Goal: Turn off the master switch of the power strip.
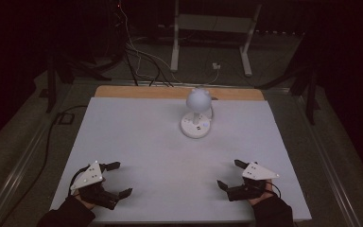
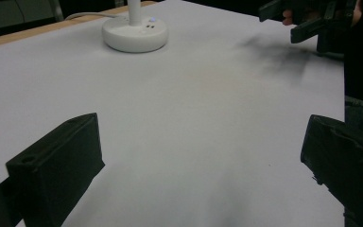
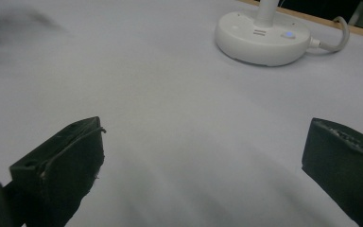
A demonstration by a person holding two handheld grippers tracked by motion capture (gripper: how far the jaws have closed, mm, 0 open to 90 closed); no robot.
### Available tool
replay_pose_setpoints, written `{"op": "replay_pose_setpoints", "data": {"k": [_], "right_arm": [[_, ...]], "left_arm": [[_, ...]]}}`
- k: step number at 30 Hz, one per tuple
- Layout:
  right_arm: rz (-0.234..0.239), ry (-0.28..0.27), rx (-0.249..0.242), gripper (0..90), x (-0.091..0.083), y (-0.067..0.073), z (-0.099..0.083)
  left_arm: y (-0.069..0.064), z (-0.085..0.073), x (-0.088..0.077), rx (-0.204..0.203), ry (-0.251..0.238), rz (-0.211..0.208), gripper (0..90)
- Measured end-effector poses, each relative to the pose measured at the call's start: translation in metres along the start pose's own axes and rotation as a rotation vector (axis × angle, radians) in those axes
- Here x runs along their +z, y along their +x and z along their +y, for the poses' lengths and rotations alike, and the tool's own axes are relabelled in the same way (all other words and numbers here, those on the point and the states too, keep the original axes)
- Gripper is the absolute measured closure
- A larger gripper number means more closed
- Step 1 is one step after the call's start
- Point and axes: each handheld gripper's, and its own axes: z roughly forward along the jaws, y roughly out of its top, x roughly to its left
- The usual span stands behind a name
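A white lamp stands on a white table; left gripper and right gripper rest apart, jaws spread wide.

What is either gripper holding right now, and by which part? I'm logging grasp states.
Nothing. The left gripper and right gripper both rest open on the white table, apart from the white round-based desk lamp.

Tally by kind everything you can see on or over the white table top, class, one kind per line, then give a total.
Desk lamp with round white base and globe head: 1
Hand-held grippers, both with jaws wide apart: 2, the left gripper and the right gripper
Total: 3
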Motion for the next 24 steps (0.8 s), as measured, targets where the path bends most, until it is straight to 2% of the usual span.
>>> {"op": "replay_pose_setpoints", "data": {"k": [8,15,17,24], "right_arm": [[0.01,0.023,-0.027,0.0,0.002,0.004,0.0],[0.014,0.049,-0.017,0.0,0.003,0.006,0.0],[0.03,0.051,-0.009,0.0,0.003,0.007,0.001],[0.044,0.074,-0.017,0.0,0.005,0.011,0.002]], "left_arm": [[0.0,0.0,0.001,0.0,-0.006,-0.003,0.3],[0.001,0.0,0.0,-0.006,-0.004,-0.002,0.4],[0.001,0.001,0.0,-0.009,-0.008,-0.006,0.3],[0.001,0.001,0.001,-0.021,-0.007,-0.01,0.4]]}}
